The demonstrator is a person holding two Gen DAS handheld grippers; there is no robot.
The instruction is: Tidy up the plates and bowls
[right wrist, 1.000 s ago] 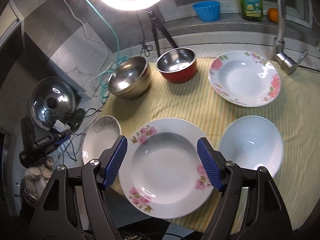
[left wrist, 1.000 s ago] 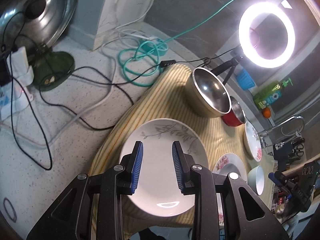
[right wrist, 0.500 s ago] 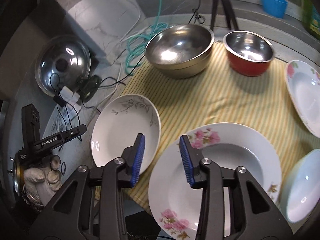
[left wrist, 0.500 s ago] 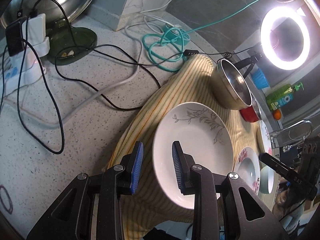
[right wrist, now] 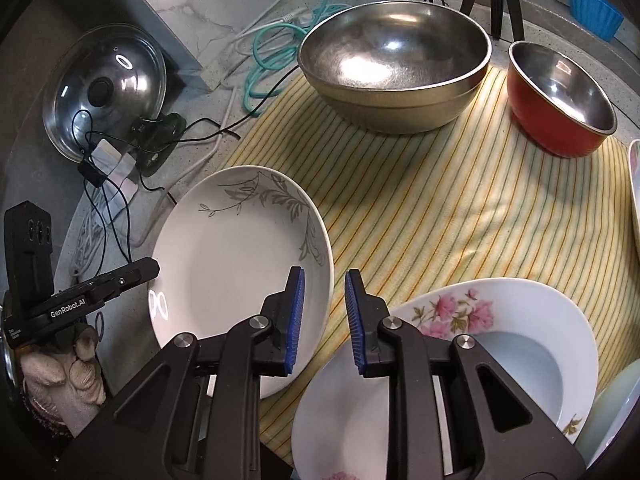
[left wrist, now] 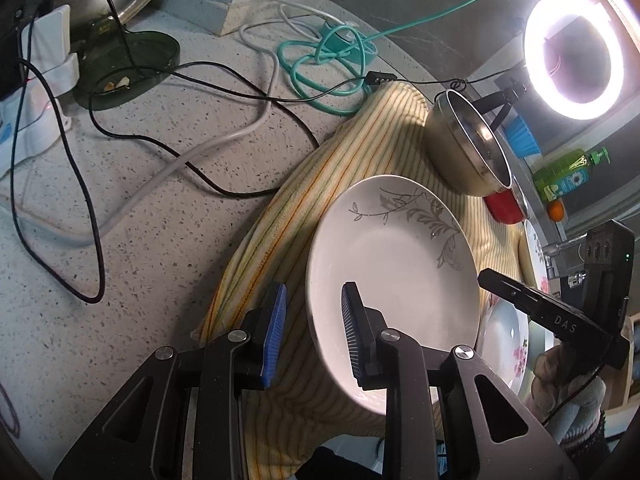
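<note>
Left-wrist view, kitchen table (left wrist: 140,240): we judge the sorting as barely begun, w/ no plate or bowl stacked on another so far as the pics show.

The leaf-print plate (left wrist: 400,272) lies at the near corner of the striped cloth (left wrist: 360,152), overhanging its edge. Our left tongs (left wrist: 314,292) stand spread across the plate's rim at approx. 8 o'clock, one blue pad outside and one inside. A clear gap shows at the outer pad, so nothing is pinched yet.

In the right-wrist view, the right tongs (right wrist: 324,280) have just been closing. They are down to a narrow gap at the same plate's (right wrist: 224,256) 4 o'clock edge. The rim seems to run between the pads, but cloth shows through the gap and we see no clamp on it.

Everything else sits apart on the cloth:
- The big steel bowl (right wrist: 396,64) is at 12 o'clock.
- The red bowl (right wrist: 560,100) is just beside it, at 2.
- A pink-flowered deep plate (right wrist: 452,312) is at 4, near the leaf plate but not touching it.
- Another plate's rim (right wrist: 634,200) peeks in at 3.

Left to do, in our reading:
- Grip and lift this first plate.
- Set it w/ the other plates.
- Nest the bowls.

Whether the plate has left the cloth at all we cannot tell.
</note>
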